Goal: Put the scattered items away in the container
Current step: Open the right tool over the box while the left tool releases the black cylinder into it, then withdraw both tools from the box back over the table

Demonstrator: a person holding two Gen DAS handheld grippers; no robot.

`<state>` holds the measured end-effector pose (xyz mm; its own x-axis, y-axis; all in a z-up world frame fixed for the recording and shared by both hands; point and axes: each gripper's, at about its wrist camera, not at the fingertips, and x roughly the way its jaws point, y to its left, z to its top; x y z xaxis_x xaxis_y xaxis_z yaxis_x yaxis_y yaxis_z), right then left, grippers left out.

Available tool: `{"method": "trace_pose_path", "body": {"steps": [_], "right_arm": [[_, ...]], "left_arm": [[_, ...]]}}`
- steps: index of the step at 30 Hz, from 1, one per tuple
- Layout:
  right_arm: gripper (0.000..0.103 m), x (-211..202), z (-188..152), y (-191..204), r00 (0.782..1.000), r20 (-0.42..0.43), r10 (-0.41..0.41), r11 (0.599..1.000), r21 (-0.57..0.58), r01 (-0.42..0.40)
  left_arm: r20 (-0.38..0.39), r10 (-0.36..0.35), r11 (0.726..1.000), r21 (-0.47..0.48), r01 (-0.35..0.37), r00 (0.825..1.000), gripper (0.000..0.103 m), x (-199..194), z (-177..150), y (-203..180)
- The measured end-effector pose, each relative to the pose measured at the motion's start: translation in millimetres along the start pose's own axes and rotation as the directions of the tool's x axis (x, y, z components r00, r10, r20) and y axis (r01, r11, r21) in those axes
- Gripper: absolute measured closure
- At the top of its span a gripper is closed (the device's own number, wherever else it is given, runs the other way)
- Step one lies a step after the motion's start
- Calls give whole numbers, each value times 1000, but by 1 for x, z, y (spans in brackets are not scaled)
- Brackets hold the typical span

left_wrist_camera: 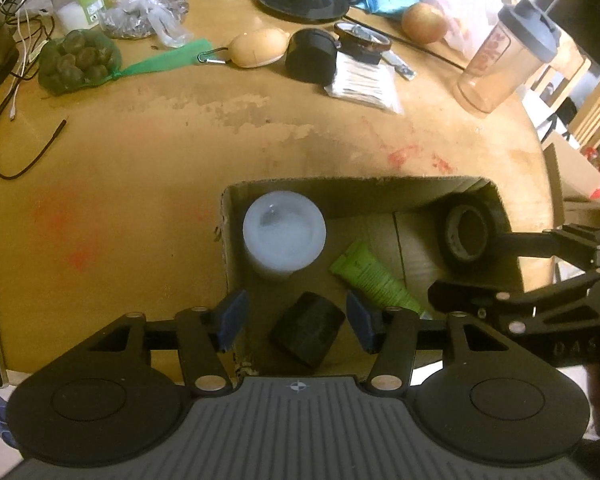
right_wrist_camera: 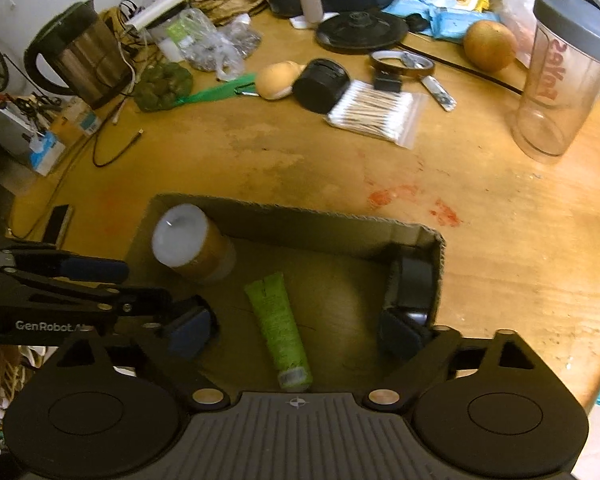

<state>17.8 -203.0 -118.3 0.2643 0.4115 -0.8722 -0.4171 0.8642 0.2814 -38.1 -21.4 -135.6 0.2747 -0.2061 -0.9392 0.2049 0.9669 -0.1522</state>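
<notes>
**Both grippers hover spread over the filled box**

The cardboard box [left_wrist_camera: 380, 190] sits on the wooden table [left_wrist_camera: 140, 152]. Inside it stand a white-lidded jar [left_wrist_camera: 284, 232], a tape roll [left_wrist_camera: 466, 234], a green tube [right_wrist_camera: 280, 324] and a black cylinder [left_wrist_camera: 308, 330]. The left gripper [left_wrist_camera: 296, 320] straddles the cylinder without touching; the right gripper [right_wrist_camera: 296, 330] gapes wide, pinching nothing.

A worn, red-stained round wooden table [right_wrist_camera: 300, 168] is seen, with a cardboard box [right_wrist_camera: 300, 216] set on it near the front; farther back are laid a bag of cotton swabs [right_wrist_camera: 374, 114], a shaker bottle [right_wrist_camera: 560, 80], a kettle [right_wrist_camera: 80, 56] and an orange [right_wrist_camera: 489, 45]
</notes>
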Motion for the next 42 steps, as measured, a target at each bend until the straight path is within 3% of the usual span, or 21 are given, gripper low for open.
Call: {"method": "trace_pose_path", "body": {"steps": [10, 13, 17, 26, 42], "right_arm": [[3, -5, 8, 7, 999, 37, 35, 999, -20, -35], [3, -8, 10, 8, 998, 58, 36, 999, -34, -35], [3, -15, 14, 8, 995, 96, 20, 999, -34, -17], [0, -31, 28, -12, 980, 188, -59, 998, 31, 54], [0, -44, 47, -25, 964, 239, -120, 993, 41, 114]], "left_arm": [[65, -50, 999, -19, 51, 997, 47, -13, 11, 3], [99, -54, 998, -26, 57, 994, 32, -18, 15, 4], [140, -58, 997, -33, 63, 988, 31, -24, 22, 6], [215, -20, 997, -63, 35, 976, 30, -33, 35, 15], [296, 55, 996, -85, -31, 954, 29, -41, 50, 19]]}}
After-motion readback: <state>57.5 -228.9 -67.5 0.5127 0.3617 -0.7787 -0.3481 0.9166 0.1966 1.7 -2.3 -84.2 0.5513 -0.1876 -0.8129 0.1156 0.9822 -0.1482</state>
